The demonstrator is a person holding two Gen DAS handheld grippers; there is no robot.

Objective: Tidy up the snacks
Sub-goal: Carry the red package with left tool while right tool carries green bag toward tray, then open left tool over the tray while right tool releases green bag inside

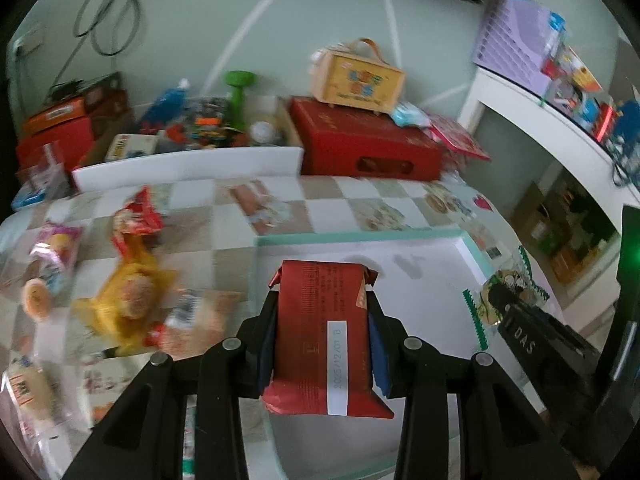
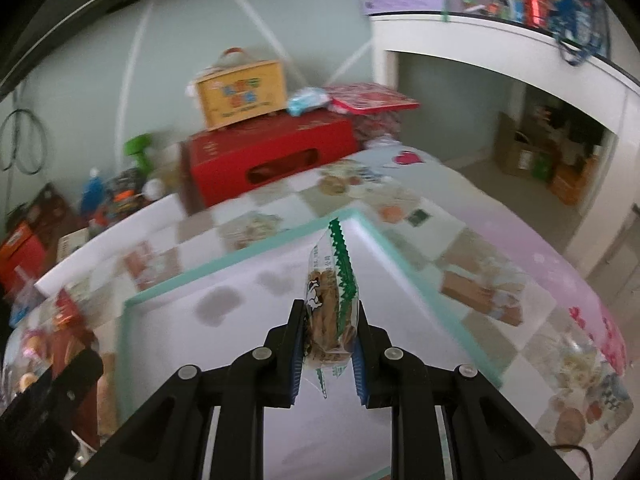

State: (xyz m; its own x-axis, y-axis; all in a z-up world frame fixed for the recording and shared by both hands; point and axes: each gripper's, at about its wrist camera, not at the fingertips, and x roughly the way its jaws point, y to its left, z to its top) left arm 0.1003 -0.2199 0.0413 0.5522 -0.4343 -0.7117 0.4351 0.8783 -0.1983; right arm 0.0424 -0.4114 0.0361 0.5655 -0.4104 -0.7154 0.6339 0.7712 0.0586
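My left gripper [image 1: 323, 300] is shut on a red snack packet [image 1: 320, 332] with a white date label, held above the white tray with a teal rim [image 1: 360, 237]. My right gripper [image 2: 328, 312] is shut on a clear biscuit packet with green zigzag edges [image 2: 332, 300], held above the same tray [image 2: 240, 258]. In the left wrist view that packet [image 1: 508, 288] and the right gripper show at the tray's right edge. Loose snacks lie on the checked tablecloth left of the tray: a yellow packet [image 1: 128, 300], a red packet [image 1: 138, 216] and a pink packet [image 1: 56, 252].
A red box [image 1: 368, 144] with a yellow carry case [image 1: 356, 76] on it stands behind the table. A white box of clutter [image 1: 188, 164] sits to its left. A white shelf [image 1: 560, 128] with a purple basket [image 1: 516, 36] is at the right.
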